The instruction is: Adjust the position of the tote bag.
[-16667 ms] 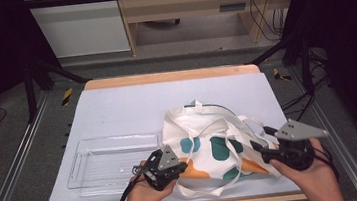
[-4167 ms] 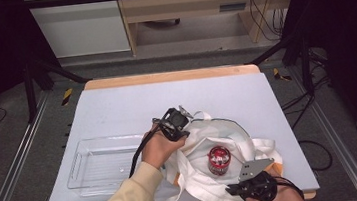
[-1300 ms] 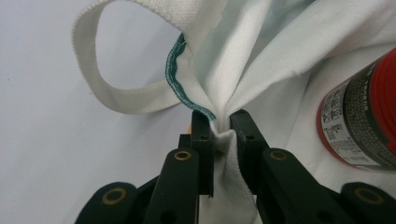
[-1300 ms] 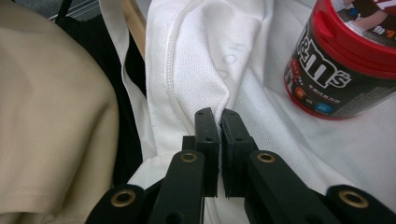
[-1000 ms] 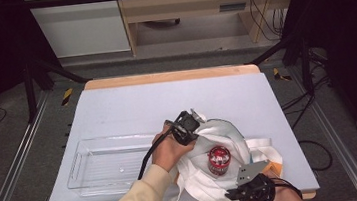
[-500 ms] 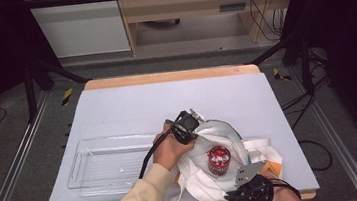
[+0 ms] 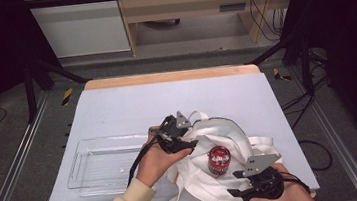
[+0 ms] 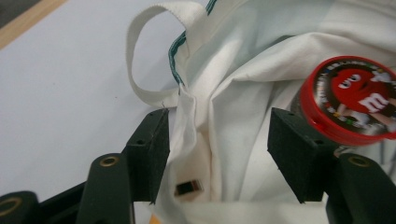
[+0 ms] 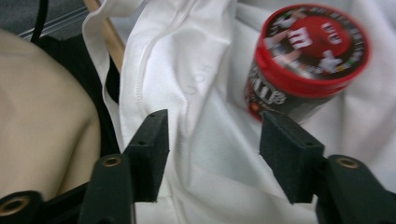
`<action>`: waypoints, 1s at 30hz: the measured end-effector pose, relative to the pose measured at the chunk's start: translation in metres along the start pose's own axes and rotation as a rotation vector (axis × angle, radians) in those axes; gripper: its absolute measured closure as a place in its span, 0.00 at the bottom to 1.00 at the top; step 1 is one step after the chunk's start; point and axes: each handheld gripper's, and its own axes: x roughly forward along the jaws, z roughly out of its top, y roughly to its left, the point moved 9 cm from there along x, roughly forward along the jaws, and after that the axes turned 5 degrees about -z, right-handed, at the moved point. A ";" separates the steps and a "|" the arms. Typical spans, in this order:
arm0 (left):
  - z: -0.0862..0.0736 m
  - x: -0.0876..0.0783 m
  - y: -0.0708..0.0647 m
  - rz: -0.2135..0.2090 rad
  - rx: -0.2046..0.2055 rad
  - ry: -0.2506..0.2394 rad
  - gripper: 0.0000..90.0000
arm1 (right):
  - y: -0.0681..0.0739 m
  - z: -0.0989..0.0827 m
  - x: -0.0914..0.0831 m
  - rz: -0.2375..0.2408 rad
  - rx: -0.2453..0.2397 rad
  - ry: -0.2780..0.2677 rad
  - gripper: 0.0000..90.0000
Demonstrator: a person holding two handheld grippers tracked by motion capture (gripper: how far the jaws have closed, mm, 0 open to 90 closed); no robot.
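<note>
Crumpled white cloth tote bag [image 7: 223, 163] with long fabric handles lies at the lower centre-right of the high view, spread on the pale grey tabletop [image 7: 132, 105]. Nestled in its folds sits a small round container with a red lid printed with a candy character [image 7: 218, 159], lid facing up.

The left tool [image 7: 187, 141] is at the bag's upper left edge, held by a hand [image 7: 155, 158] in a cream sleeve. In the left gripper view its two black jaws stand apart, with a fold of the white cloth [image 8: 219, 116] between them and the red-lidded container [image 8: 351, 100] just beyond the right-hand jaw at the frame's right edge. A looped handle [image 8: 140, 60] of the bag lies on the tabletop at the upper left.

The right tool [image 7: 237, 191] is at the bag's lower edge, near the bottom of the high view. In the right gripper view its jaws are also apart over the cloth [image 9: 196, 102], and the container [image 9: 306, 60] sits at the upper right, slightly blurred.

A clear plastic rectangular tray [image 7: 80, 163] rests on the tabletop at the left, beside the bag.
</note>
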 end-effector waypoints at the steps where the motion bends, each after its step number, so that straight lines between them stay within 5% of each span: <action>1: -0.001 -0.006 -0.001 0.004 -0.005 -0.011 0.41 | -0.003 0.002 -0.003 -0.010 0.007 -0.003 0.44; 6: -0.015 -0.024 -0.003 0.008 -0.029 -0.022 0.36 | -0.019 0.017 -0.016 -0.062 0.025 -0.038 0.38; 18: -0.030 -0.036 -0.010 0.019 -0.034 -0.026 0.29 | -0.065 0.046 -0.026 -0.165 0.112 -0.071 0.34; 30: -0.048 -0.041 -0.023 0.055 -0.049 -0.027 0.25 | -0.104 0.053 -0.029 -0.343 0.182 -0.062 0.34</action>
